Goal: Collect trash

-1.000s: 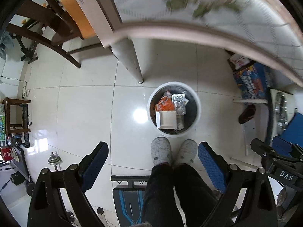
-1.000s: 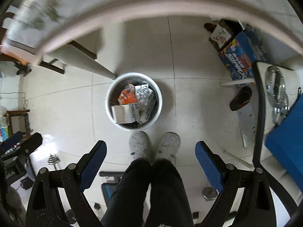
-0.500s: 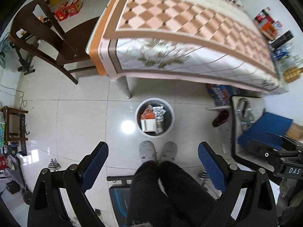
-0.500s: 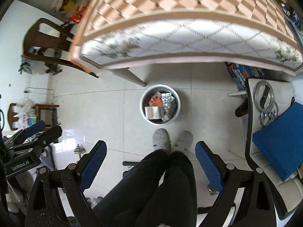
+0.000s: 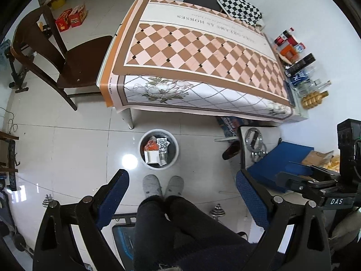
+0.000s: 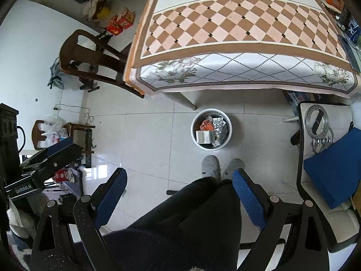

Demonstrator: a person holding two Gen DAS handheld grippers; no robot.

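A white round trash bin stands on the floor below the table's near edge; it also shows in the right wrist view. Inside lie an orange wrapper, a silver blister pack and a white box. My left gripper is open and empty, high above the floor. My right gripper is open and empty, also held high. The tabletop with the checkered cloth carries no trash that I can see.
A dark wooden chair stands left of the table. Bottles and boxes crowd the table's right end. A white stool with metal rings and a blue box is on the right. My legs and grey slippers are just before the bin.
Both grippers have risen well away from the bin. The bin looks much smaller and the whole tabletop has come into view. Both stay open and empty.
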